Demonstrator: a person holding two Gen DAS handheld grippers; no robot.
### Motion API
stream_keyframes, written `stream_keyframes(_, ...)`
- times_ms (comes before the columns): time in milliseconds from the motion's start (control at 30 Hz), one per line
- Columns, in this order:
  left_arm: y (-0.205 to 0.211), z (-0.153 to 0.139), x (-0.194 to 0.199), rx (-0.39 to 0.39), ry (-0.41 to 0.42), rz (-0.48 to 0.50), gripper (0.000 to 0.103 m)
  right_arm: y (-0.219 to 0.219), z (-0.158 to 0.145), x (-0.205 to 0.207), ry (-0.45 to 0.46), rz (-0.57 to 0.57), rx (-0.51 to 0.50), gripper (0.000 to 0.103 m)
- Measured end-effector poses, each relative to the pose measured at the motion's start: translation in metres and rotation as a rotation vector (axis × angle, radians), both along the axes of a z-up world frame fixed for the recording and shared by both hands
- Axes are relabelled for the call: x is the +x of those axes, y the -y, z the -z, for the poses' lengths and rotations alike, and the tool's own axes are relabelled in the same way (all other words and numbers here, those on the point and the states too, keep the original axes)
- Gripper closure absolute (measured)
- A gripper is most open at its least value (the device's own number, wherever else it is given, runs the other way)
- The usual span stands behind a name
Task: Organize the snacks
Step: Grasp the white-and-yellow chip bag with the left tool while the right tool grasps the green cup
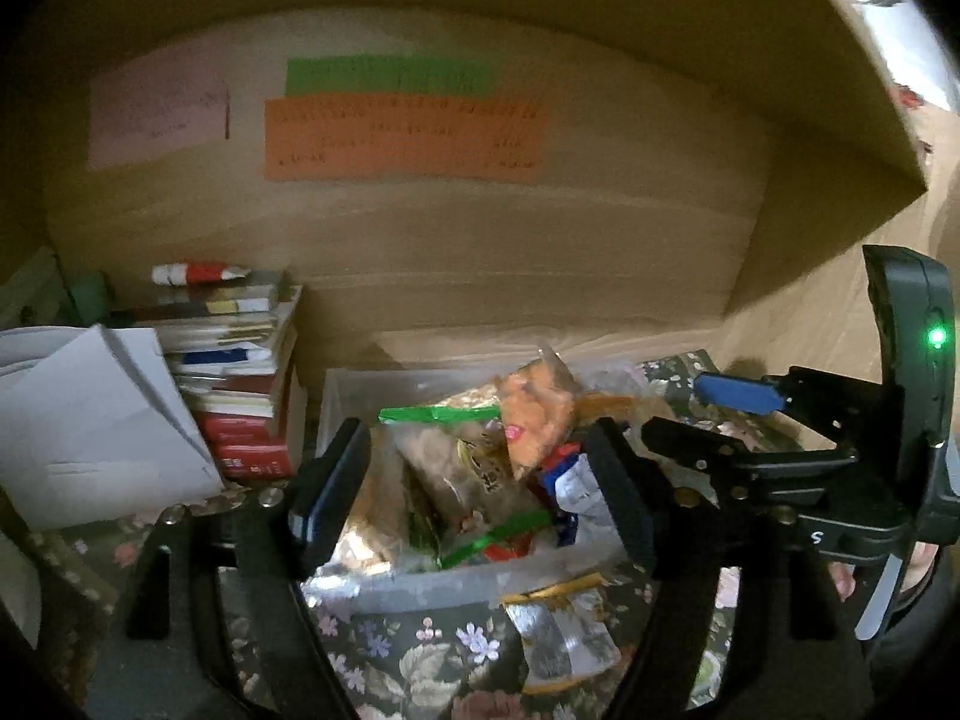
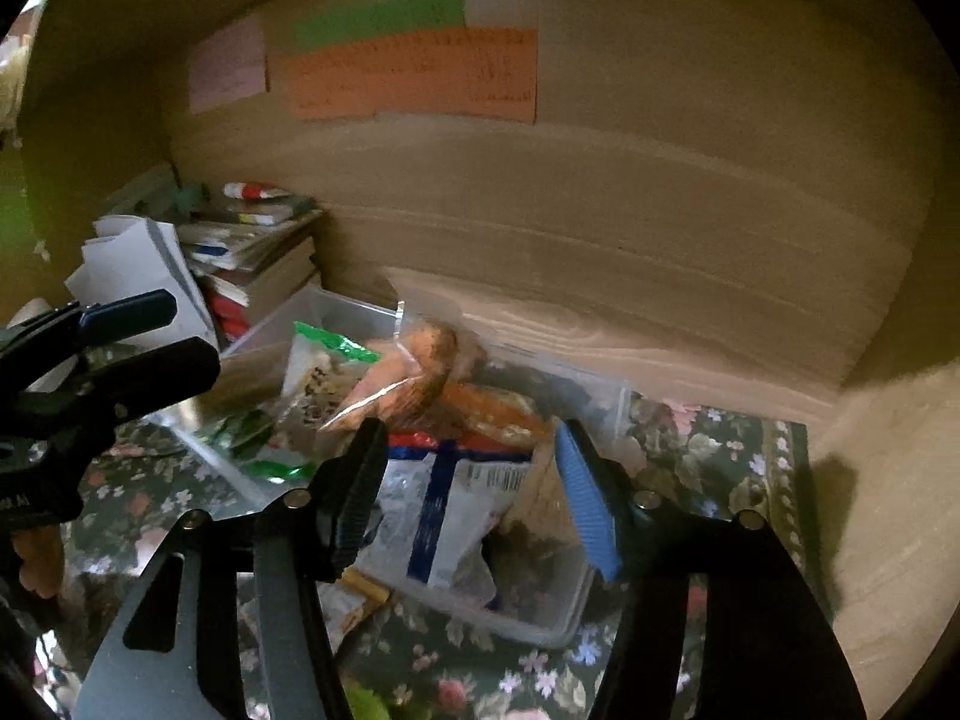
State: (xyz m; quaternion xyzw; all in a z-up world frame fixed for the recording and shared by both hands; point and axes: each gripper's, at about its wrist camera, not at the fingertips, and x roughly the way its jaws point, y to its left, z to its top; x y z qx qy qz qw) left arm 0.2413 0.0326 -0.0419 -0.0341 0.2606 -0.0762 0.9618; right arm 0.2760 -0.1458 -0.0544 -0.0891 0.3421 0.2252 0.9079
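A clear plastic bin (image 1: 420, 588) (image 2: 540, 630) on a floral cloth holds several snack packets. An orange snack bag (image 1: 534, 414) (image 2: 414, 378) sticks up on top, blurred in the right wrist view. A white and blue packet (image 1: 576, 492) (image 2: 444, 510) lies toward the bin's right end. Green-edged clear bags (image 1: 444, 414) (image 2: 330, 342) lie at the left. My left gripper (image 1: 474, 480) is open just above the bin, empty. My right gripper (image 2: 474, 492) is open above the white and blue packet, empty; it also shows in the left wrist view (image 1: 714, 414). A silver packet (image 1: 564, 636) lies outside the bin's front.
A stack of books (image 1: 240, 360) (image 2: 258, 252) and folded white paper (image 1: 90, 420) (image 2: 138, 276) stand left of the bin. A large cardboard box (image 1: 480, 210) (image 2: 600, 210) with coloured labels stands right behind it. Floral cloth (image 1: 420, 660) (image 2: 720, 450) covers the table.
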Motion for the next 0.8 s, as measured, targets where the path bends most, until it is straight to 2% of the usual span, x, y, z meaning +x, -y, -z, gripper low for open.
stream_keyframes(167,0.000,-0.001,-0.024,0.009,0.011,0.000,0.022,0.007,-0.007,-0.028,0.024,-0.009,0.011,0.043)
stream_keyframes(333,-0.002,0.010,-0.046,0.011,-0.015,-0.001,0.021,0.007,0.003,-0.051,0.001,-0.023,0.021,0.041)
stream_keyframes(800,0.001,0.073,-0.065,0.011,-0.180,0.021,0.020,0.012,0.078,-0.084,-0.231,-0.062,0.032,0.040)
